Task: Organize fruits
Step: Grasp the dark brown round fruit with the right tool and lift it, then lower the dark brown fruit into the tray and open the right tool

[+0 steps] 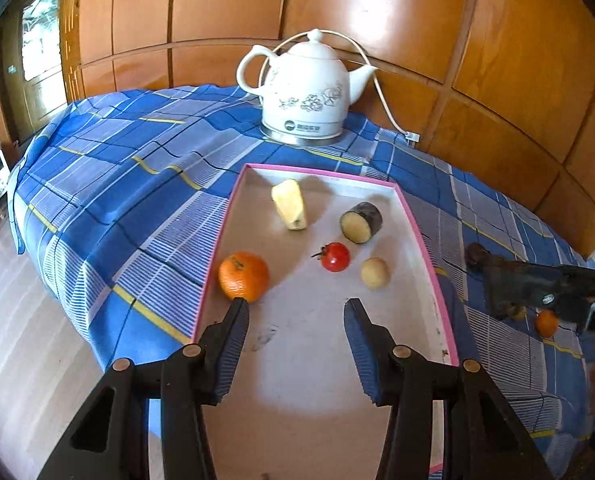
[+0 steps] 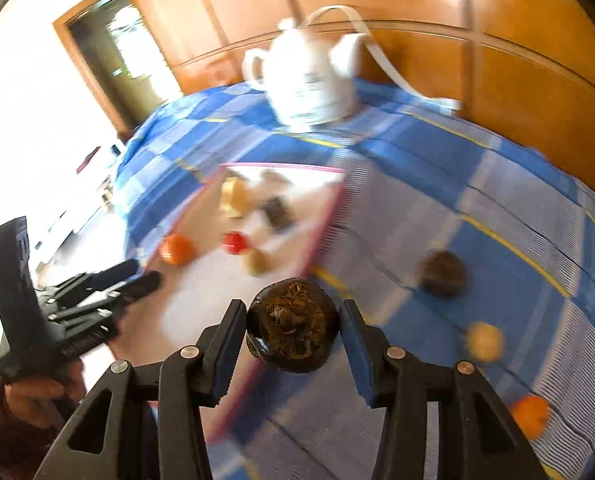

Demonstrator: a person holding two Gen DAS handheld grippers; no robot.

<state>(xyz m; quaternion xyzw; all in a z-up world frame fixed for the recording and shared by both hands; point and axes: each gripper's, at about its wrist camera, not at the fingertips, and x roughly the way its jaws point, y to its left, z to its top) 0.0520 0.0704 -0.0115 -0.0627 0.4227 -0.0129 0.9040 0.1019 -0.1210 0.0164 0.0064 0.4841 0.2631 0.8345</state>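
Observation:
A pink-rimmed tray [image 1: 425, 248] on the blue plaid cloth holds an orange [image 1: 243, 276], a tomato [image 1: 336, 257], a pale round fruit [image 1: 374, 273], a yellow wedge [image 1: 290, 204] and a dark-skinned cut piece [image 1: 361, 222]. My left gripper [image 1: 296, 312] is open and empty above the tray's near end. My right gripper [image 2: 292, 316] is shut on a dark brown round fruit [image 2: 292, 326], held above the cloth by the tray's right rim [image 2: 325, 220]. It also shows at the right in the left wrist view [image 1: 497, 268].
A white kettle [image 1: 305, 88] with a cord stands at the back by the wooden wall. On the cloth right of the tray lie a dark fruit [image 2: 443, 274], a pale fruit [image 2: 485, 340] and a small orange [image 2: 531, 416]. The table's edge drops off at the left.

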